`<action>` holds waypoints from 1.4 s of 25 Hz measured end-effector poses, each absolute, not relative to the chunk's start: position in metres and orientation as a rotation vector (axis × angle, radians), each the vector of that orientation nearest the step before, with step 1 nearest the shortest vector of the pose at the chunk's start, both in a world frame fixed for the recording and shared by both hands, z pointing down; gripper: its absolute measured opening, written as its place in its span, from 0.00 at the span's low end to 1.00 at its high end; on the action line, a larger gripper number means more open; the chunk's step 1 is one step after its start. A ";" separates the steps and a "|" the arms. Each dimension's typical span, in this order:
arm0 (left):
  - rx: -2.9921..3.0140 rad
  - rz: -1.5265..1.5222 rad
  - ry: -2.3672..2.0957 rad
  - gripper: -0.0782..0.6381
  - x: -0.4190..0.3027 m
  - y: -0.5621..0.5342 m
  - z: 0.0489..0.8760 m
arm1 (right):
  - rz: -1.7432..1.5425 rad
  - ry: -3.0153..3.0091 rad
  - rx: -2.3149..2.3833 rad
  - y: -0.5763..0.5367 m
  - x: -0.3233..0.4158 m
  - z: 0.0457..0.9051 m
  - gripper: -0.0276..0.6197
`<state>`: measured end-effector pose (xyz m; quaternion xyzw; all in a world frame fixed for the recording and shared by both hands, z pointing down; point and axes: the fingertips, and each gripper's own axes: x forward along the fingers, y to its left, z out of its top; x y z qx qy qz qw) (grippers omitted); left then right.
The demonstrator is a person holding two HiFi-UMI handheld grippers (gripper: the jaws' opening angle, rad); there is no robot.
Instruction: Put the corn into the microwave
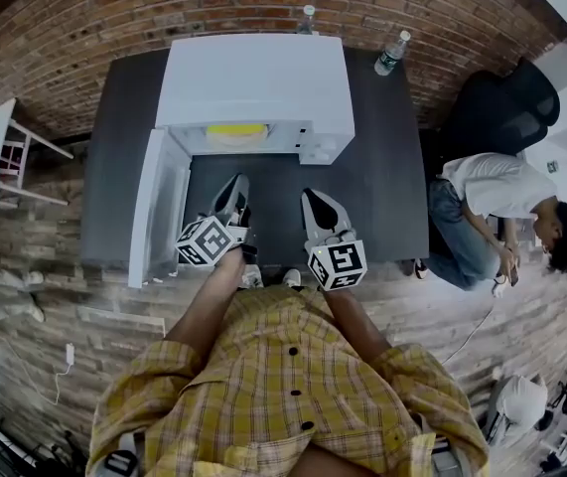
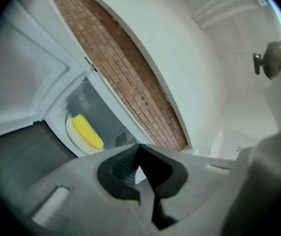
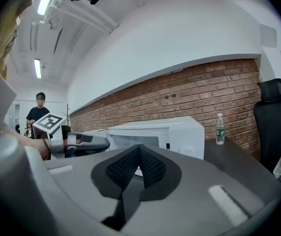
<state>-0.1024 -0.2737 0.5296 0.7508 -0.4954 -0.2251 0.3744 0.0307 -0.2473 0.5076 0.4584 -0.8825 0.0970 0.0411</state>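
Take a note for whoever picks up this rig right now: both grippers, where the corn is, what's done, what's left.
Left hand-held gripper: shut, empty, in front of the microwave opening.
Right hand-held gripper: shut, empty, beside the left one, over the table.
Corn: lying on the plate inside the microwave.
Done: the corn is in.
Left: the door stands open to the left; closing it is probably next.
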 end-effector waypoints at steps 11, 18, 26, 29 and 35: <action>2.282 -0.294 -1.473 0.11 -0.097 -0.256 0.496 | 0.282 -2.702 1.464 -0.262 0.045 0.497 0.04; 2.403 -0.176 -1.550 0.11 -0.092 -0.246 0.486 | 0.273 -2.700 1.475 -0.270 0.048 0.499 0.04; 2.487 -0.069 -1.616 0.11 -0.091 -0.240 0.479 | 0.250 -2.718 1.447 -0.270 0.040 0.499 0.04; 2.496 -0.048 -1.625 0.11 -0.092 -0.239 0.481 | 0.246 -2.733 1.431 -0.268 0.036 0.498 0.04; 2.501 -0.026 -1.637 0.11 -0.094 -0.239 0.483 | 0.239 -2.739 1.422 -0.267 0.033 0.496 0.04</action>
